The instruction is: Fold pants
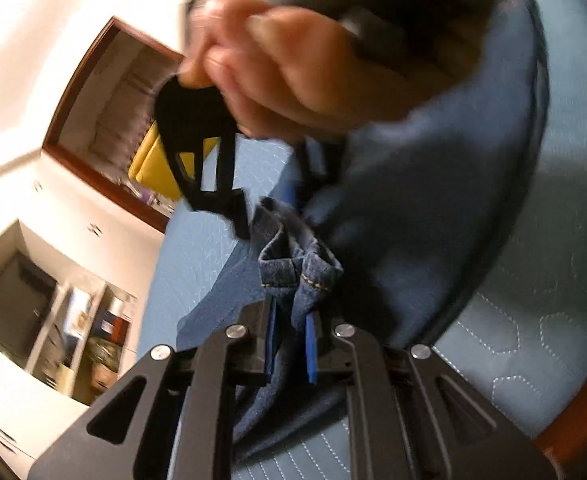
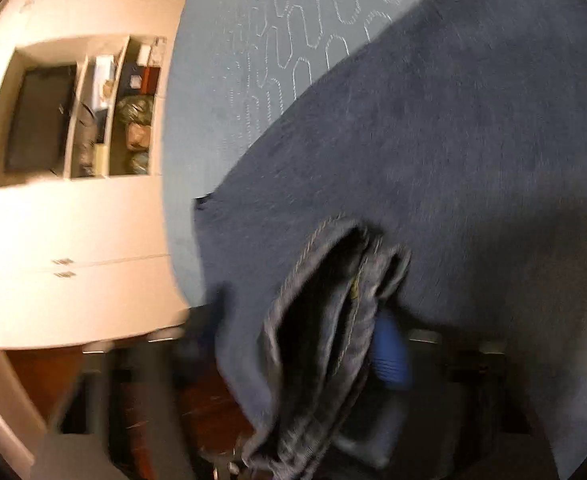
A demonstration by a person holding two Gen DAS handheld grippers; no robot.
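Dark blue jeans [image 1: 433, 184] lie on a light blue quilted bed [image 1: 541, 320]. My left gripper [image 1: 291, 344] is shut on a bunched hem of the jeans [image 1: 305, 276], pinched between its blue pads [image 1: 311, 354]. The right gripper [image 1: 293, 192], held by a hand [image 1: 289, 68], is just ahead, gripping the jeans beside it. In the right wrist view the jeans [image 2: 453, 140] fill most of the frame. My right gripper [image 2: 365, 344] is shut on a stitched hem [image 2: 333, 320], with one blue pad [image 2: 391, 356] showing. The view is blurred.
The bed shows in the right wrist view [image 2: 285, 40]. A white cabinet with open shelves and a dark screen [image 2: 41, 120] stands beyond the bed. A brown-framed doorway [image 1: 109, 120] and a yellow object [image 1: 153, 164] are behind. Wood floor [image 2: 197, 400] lies below.
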